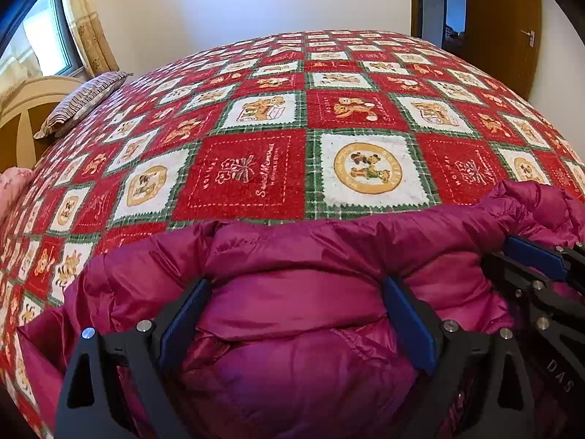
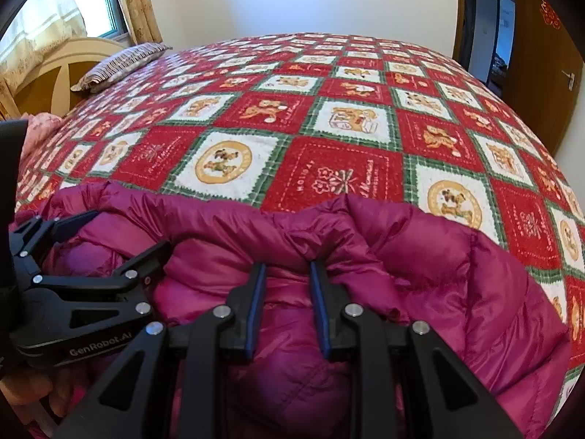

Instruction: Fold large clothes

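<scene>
A magenta puffy down jacket lies bunched at the near edge of the bed; it also shows in the right wrist view. My left gripper is open wide, its blue-padded jaws either side of a bulge of the jacket. My right gripper has its jaws close together around a ridge of the jacket's edge. The right gripper shows at the right of the left wrist view, and the left gripper at the left of the right wrist view.
A red, white and green bear-patterned blanket covers the bed. A striped pillow lies by the headboard at far left. A pink cloth sits at the left edge. A wooden door stands at far right.
</scene>
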The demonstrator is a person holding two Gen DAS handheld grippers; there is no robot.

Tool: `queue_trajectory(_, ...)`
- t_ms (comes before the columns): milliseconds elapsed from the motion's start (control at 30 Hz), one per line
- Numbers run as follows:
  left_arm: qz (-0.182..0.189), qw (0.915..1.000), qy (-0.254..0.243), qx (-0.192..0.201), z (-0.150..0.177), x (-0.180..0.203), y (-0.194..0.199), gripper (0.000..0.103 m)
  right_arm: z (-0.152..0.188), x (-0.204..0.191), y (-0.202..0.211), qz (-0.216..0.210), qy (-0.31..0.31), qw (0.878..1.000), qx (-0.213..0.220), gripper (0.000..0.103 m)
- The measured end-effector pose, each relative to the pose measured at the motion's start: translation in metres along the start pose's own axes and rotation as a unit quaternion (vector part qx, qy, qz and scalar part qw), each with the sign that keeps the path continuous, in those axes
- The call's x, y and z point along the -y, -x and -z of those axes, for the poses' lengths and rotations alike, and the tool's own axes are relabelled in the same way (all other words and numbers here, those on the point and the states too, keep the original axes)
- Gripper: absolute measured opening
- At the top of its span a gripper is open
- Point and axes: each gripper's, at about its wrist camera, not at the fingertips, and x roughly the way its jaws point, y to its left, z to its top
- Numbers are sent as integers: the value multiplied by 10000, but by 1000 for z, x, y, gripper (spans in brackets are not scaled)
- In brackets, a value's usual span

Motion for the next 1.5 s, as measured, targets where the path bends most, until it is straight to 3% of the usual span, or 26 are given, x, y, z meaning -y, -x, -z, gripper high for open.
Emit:
queue_trajectory(133, -33, 9999, -71, -97, -10, -5, 12, 97, -11, -4, 14, 177, 344, 9992, -78, 33)
queue_trajectory(167, -86, 9999, -64, 19, -11, -8, 25, 97, -12, -2, 24, 213, 308, 9993, 66, 43)
queue_trajectory(200, -43, 9999, -34, 156, -13, -12, 39, 97, -12, 3, 41, 225, 237, 9990, 297, 60)
queue_trajectory(267, 90, 9988, 85, 478, -10, -26, 76, 97, -6, 13, 75, 294, 127, 9976, 620, 73)
queue_trajectory(433, 116, 9949, 114, 996, 39, -61, 159, 97, 41, 38, 129, 2, -139, 9987, 499, 73)
queue_trajectory(567, 35, 9952, -47, 975, 109, -82, 199, 97, 104, 50, 165, -84, -334, 9991, 246, 75)
queue_trajectory(767, -118, 9975, -146, 685, 207, -96, 226, 97, 169, 48, 198, -106, -799, 9967, 32, 78)
queue_trajectory(1000, -74, 9997, -55, 225, 289, -106, 247, 97, 242, 34, 228, 35, -1006, 9947, -193, 79)
queue_trajectory(1167, -70, 9999, -73, 40, 332, -103, 259, 97, 288, 26, 253, 151, -995, 9947, -207, 79)
queue_trajectory(1367, 212, 9996, -38, -164, 357, -99, 268, 97, 326, 21, 273, 146, -1155, 9929, -228, 79)
queue_trajectory(1433, 464, 9986, 13, -255, 364, -97, 269, 95, 332, 20, 277, 110, -1192, 9925, -247, 73)
queue_trajectory(1500, 676, 9972, -24, -330, 371, -93, 270, 85, 337, 15, 282, 24, -1125, 9933, -245, 47)
